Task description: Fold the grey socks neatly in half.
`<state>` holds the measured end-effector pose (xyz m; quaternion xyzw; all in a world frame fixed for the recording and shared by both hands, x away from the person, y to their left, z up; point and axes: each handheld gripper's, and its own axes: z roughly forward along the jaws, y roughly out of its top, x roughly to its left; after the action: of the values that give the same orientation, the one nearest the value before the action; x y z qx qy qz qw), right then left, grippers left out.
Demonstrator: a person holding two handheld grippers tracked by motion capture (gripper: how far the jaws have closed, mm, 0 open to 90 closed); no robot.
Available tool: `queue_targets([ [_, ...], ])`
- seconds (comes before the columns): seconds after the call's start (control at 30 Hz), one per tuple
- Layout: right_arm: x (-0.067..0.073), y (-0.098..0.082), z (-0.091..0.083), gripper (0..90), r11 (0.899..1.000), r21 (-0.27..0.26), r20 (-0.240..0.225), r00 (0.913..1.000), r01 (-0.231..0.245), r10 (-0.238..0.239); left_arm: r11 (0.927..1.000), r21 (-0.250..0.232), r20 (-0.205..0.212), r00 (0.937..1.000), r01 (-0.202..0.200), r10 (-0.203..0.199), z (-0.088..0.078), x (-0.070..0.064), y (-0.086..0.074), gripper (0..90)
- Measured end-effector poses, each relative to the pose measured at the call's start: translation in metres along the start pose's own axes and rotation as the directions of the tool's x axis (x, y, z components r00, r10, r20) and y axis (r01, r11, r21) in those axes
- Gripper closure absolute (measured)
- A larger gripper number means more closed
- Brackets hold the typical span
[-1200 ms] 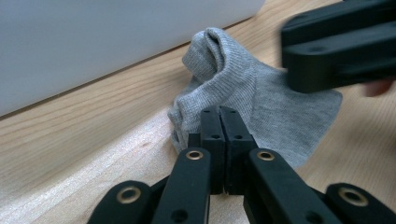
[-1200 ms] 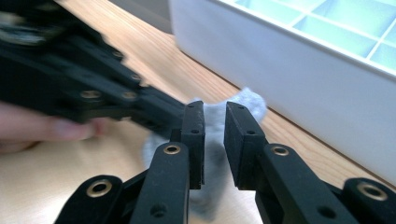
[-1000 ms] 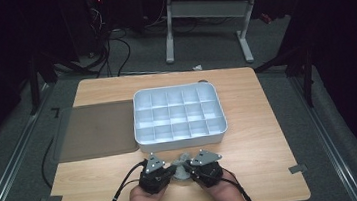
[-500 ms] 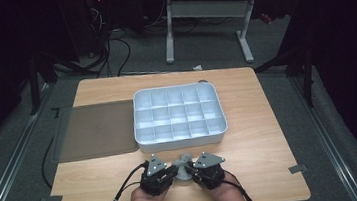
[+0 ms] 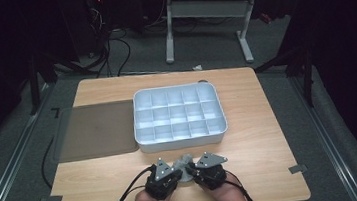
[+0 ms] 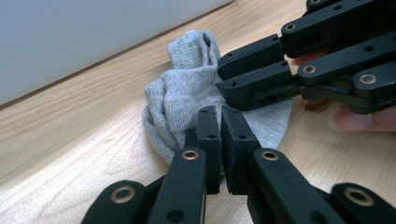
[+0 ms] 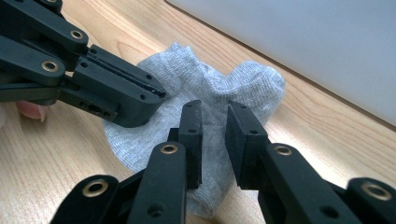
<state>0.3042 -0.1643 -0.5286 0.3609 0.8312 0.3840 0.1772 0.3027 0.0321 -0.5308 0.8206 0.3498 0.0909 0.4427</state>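
A crumpled grey sock (image 5: 185,161) lies on the wooden table (image 5: 271,141) just in front of the white tray. Both grippers meet over it from either side. In its own view, my left gripper (image 6: 220,116) has just been closing, and its pads now nearly touch with a fold of the sock (image 6: 187,84) caught at them. My right gripper (image 7: 212,116) has just been opening a little. A clear gap stands between its pads, and the sock (image 7: 224,88) lies beneath them. The left gripper (image 7: 161,93) rests on the sock's other side.
A white tray (image 5: 181,143) divided into several compartments stands mid-table, its wall (image 6: 70,37) close behind the sock. A dark grey mat (image 5: 97,131) lies to its left. Cables trail off the front edge. Desk legs and dark floor lie beyond the table.
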Motion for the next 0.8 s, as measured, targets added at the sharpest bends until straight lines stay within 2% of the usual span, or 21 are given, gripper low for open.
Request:
queue_targets([
  [0.03, 0.002, 0.0, -0.004, 71.2, 1.0, -0.009, 0.018, 0.9998, 0.003, -0.003, 1.0, -0.005, -0.001, 1.0, -0.001, 0.001, 0.0, 0.0, 0.0, 86.5],
  [0.13, 0.003, -0.001, -0.012, 68.4, 1.0, -0.029, 0.013, 0.9999, -0.01, 0.01, 0.9999, -0.013, -0.006, 0.9999, -0.009, 0.009, 0.0, -0.001, -0.002, 86.5],
  [0.2, 0.001, -0.002, -0.022, 64.2, 0.998, -0.049, 0.013, 0.9986, -0.051, 0.052, 0.9998, -0.015, -0.011, 0.9998, -0.016, 0.016, 0.0, -0.002, -0.002, 86.3],
  [0.27, -0.002, -0.004, -0.024, 60.6, 0.994, -0.054, -0.009, 0.9958, -0.092, 0.091, 0.9998, -0.015, -0.01, 0.9998, -0.016, 0.016, 0.0, -0.002, -0.002, 86.2],
  [0.3, -0.002, -0.004, -0.024, 60.6, 0.994, -0.054, -0.009, 0.9958, -0.092, 0.091, 0.9998, -0.015, -0.01, 0.9998, -0.016, 0.016, 0.0, -0.002, -0.002, 86.1],
  [0.33, -0.003, -0.005, -0.023, 59.6, 0.993, -0.042, -0.013, 0.9943, -0.106, 0.106, 0.9997, -0.013, -0.011, 0.9997, -0.02, 0.02, 0.0, -0.002, -0.002, 86.1],
  [0.37, -0.003, -0.007, -0.018, 57.7, 0.993, -0.006, -0.015, 0.9931, -0.117, 0.116, 0.9996, -0.011, -0.013, 0.9995, -0.028, 0.028, 0.0, -0.003, -0.002, 85.8],
  [0.6, -0.001, -0.007, -0.016, 56.0, 0.989, 0.017, -0.018, 0.9892, -0.145, 0.145, 0.9995, -0.012, -0.006, 0.9996, -0.029, 0.029, 0.0, -0.003, -0.003, 84.1],
  [0.8, -0.005, -0.011, -0.012, 57.6, 0.983, 0.039, -0.039, 0.9822, -0.182, 0.184, 0.9996, -0.012, -0.001, 0.9996, -0.027, 0.027, -0.001, -0.003, -0.003, 83.3],
])
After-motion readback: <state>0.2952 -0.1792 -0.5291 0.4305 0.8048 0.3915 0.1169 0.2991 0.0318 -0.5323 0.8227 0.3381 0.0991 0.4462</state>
